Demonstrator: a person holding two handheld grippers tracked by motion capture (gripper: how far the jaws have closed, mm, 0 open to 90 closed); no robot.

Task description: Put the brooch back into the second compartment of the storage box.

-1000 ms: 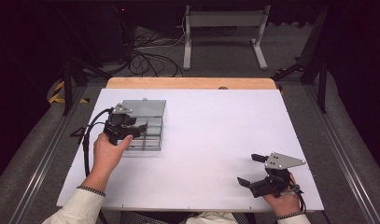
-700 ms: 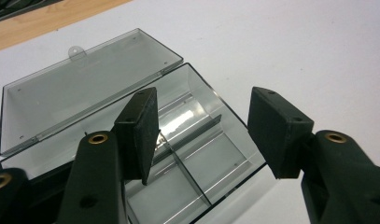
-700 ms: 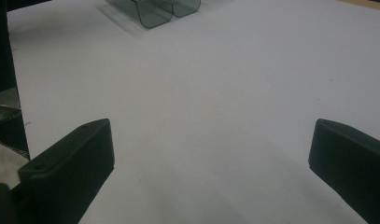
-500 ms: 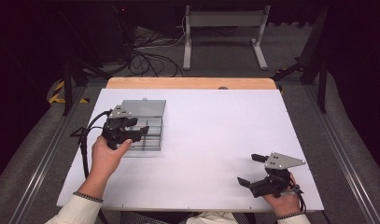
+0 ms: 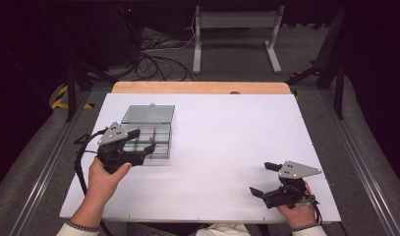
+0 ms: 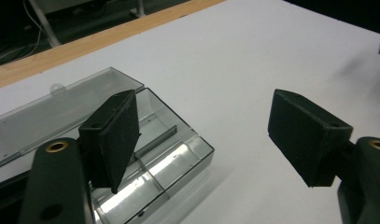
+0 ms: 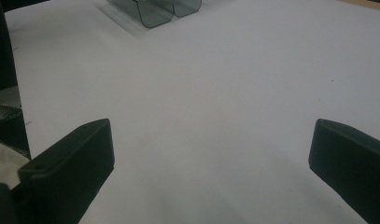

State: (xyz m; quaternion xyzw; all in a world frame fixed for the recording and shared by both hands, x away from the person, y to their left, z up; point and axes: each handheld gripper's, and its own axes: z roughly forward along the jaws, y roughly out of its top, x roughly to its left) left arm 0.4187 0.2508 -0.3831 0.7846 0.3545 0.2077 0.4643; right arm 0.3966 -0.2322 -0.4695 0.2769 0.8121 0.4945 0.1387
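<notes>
A clear plastic compartment box [image 5: 160, 133] lies on the left of the white table, its lid [image 5: 149, 114] folded open toward the far side. My left gripper [image 5: 143, 140] hovers over the box's near left corner. Its jaws have just been opening and stand wide with nothing between them. In the left gripper view the box [image 6: 178, 149] and its lid [image 6: 52, 112] lie under the left pad of my left gripper [image 6: 204, 100]. My right gripper [image 5: 261, 178] rests open near the table's front right corner, and the right gripper view [image 7: 211, 130] has bare table between its jaws.
The white table top [image 5: 227, 147] ends in a wooden strip [image 5: 202, 87] at the far edge. Metal rails [image 5: 45, 167] run along both sides. Cables [image 5: 153, 59] and a metal stand [image 5: 237, 22] sit on the floor beyond. The box's corner [image 7: 155, 11] appears far off in the right gripper view.
My left gripper has drawn back from over the box toward the near left, and its jaws have spread wider. The right gripper has not moved.
</notes>
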